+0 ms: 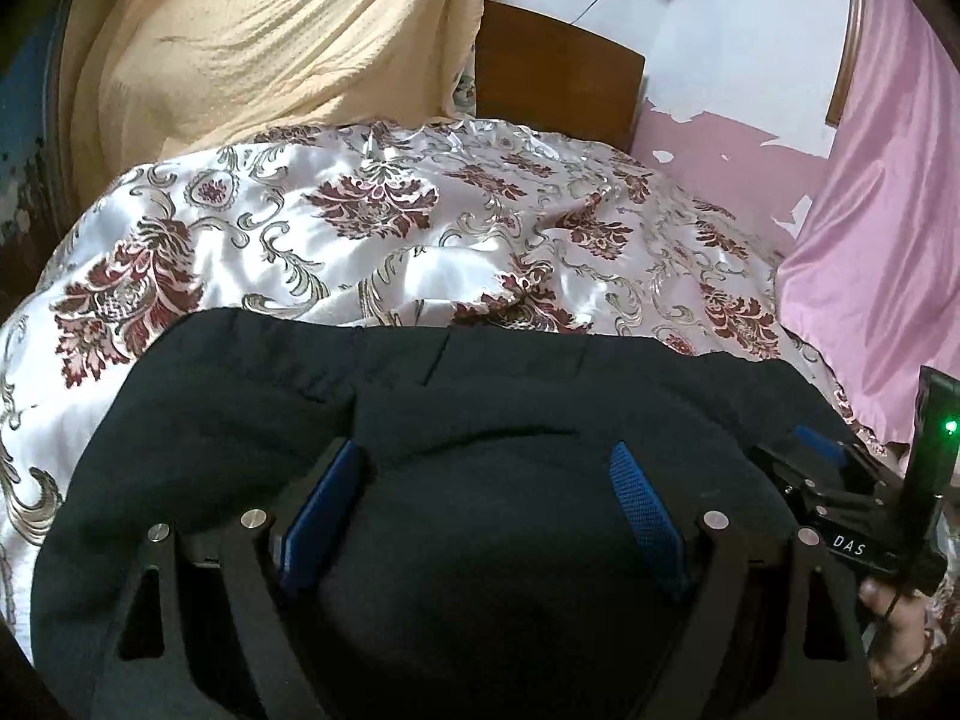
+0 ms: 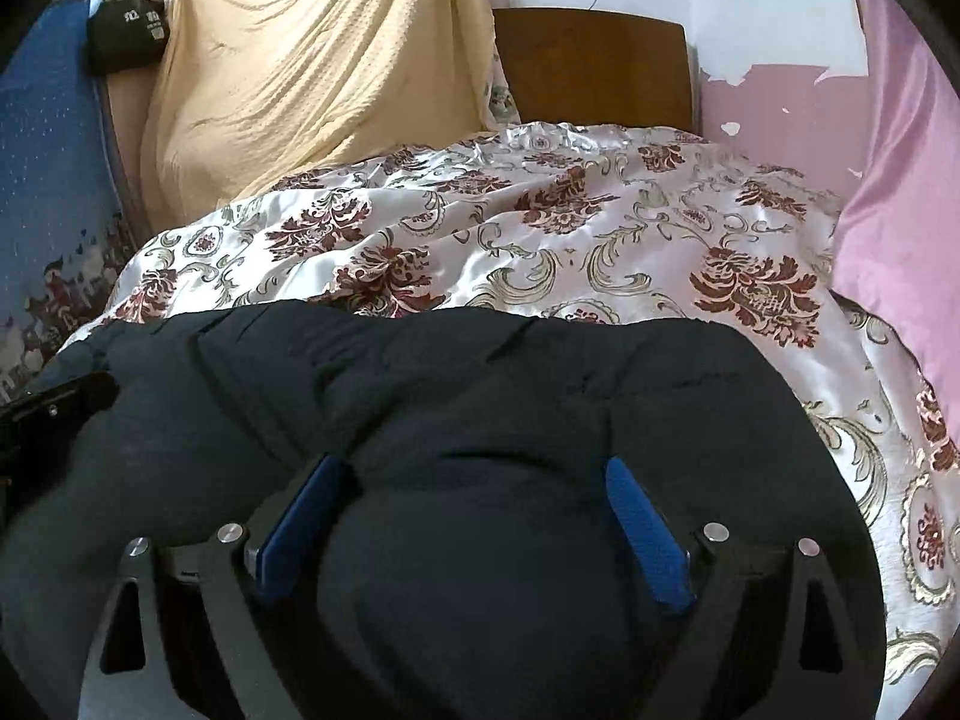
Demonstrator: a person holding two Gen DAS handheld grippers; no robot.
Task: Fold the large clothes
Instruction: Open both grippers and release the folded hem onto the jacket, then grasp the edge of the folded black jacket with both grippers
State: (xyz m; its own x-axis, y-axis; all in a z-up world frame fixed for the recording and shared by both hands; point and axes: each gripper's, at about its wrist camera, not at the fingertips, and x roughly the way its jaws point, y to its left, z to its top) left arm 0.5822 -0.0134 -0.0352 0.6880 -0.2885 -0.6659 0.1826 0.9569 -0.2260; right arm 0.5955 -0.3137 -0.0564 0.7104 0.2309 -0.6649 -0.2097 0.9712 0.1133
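Observation:
A large dark navy garment (image 1: 420, 408) lies spread across the near part of a bed, and it also fills the near half of the right wrist view (image 2: 480, 396). My left gripper (image 1: 486, 468) is open, its blue-padded fingers spread wide just above or on the cloth. My right gripper (image 2: 474, 480) is open too, over the garment further right. The right gripper's body shows at the right edge of the left wrist view (image 1: 840, 498), and the left one at the left edge of the right wrist view (image 2: 54, 408). Neither gripper holds cloth.
The bed has a shiny white cover with maroon flowers (image 1: 420, 222). A wooden headboard (image 2: 591, 66) stands behind it. A cream cloth (image 2: 312, 72) hangs at the back left, a pink curtain (image 2: 900, 192) at the right, and a black bag (image 2: 126, 36) hangs at the far left.

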